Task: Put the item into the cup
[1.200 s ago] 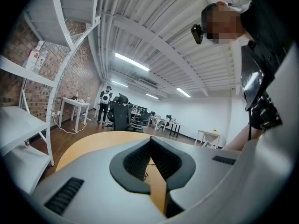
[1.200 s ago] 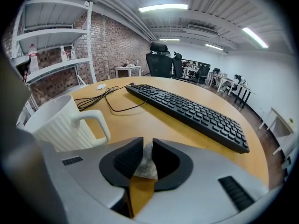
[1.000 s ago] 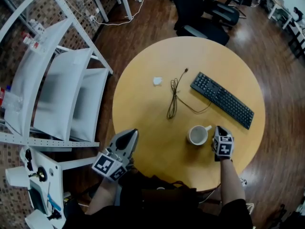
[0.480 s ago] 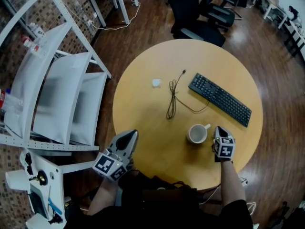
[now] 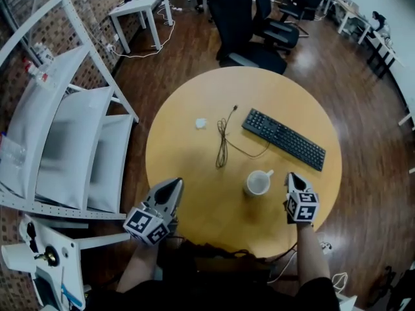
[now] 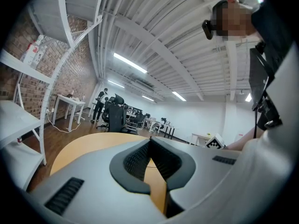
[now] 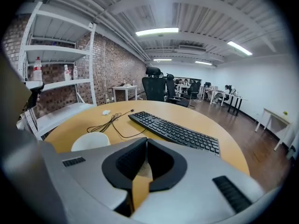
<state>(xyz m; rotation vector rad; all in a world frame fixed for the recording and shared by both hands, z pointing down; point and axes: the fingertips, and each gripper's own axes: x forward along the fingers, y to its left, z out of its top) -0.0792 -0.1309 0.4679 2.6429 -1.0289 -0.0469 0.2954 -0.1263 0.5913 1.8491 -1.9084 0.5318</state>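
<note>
Jaws pressed together and empty on both tools: the left gripper (image 5: pixel 173 183) hovers at the near rim of the round worktop (image 5: pixel 188 173), and the right gripper (image 5: pixel 292 176) hangs just right of the white cup (image 5: pixel 258 183). The item, judged to be the small white scrap (image 5: pixel 200 123), lies untouched well ahead and left of the right jaws, past the black cable (image 5: pixel 222 141). The pick-up has not started; next, one pair must spread and reach across. Bare wood ahead of the left jaws offers the clearer lane, while the keyboard (image 5: pixel 283 138) crowds the ground ahead of the right.
</note>
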